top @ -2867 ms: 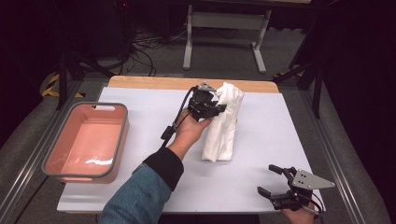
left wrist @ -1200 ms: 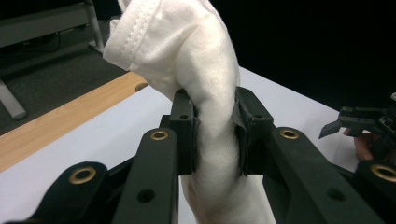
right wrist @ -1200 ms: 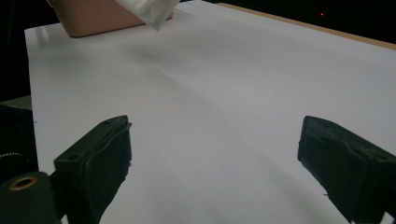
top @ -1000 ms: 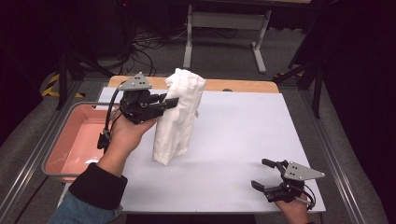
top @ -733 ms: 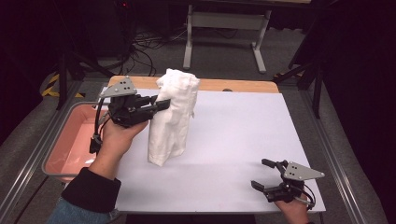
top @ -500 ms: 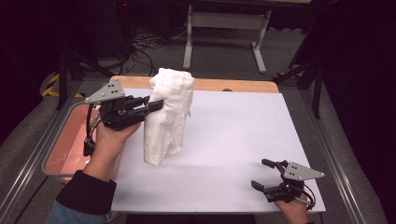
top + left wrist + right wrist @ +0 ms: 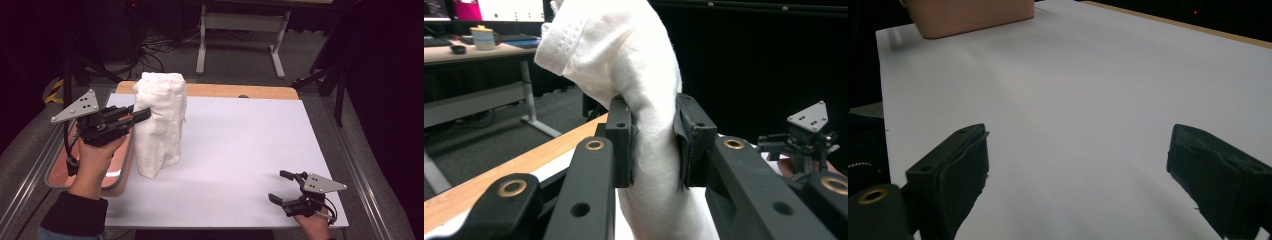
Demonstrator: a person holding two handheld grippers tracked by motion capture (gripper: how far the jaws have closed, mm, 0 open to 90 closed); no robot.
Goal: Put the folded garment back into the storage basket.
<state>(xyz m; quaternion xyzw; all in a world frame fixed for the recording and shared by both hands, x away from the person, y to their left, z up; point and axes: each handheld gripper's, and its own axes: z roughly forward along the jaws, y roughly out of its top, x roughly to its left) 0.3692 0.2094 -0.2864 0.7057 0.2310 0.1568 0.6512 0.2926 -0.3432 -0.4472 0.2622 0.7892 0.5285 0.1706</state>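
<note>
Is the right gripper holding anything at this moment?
No: in the right gripper view the right gripper has its jaws wide apart over the bare white table surface.

The towel (image 7: 159, 125) is plain white with a fine knitted weave and a stitched hem, no print. The bench (image 7: 240, 150) has a flat white top; its far edge is a light wood strip (image 7: 235, 91). The tub (image 7: 116, 165) is salmon pink with a grey rim. The left gripper (image 7: 655, 145) is black, its jaws matt black with brass-coloured rivets, and carries a pale grey three-cornered plate (image 7: 75, 106). The right gripper (image 7: 285, 187) is black with a similar grey plate. The person's sleeve (image 7: 75, 215) is black with a blue cuff. The floor (image 7: 250, 55) is dark grey.
</note>
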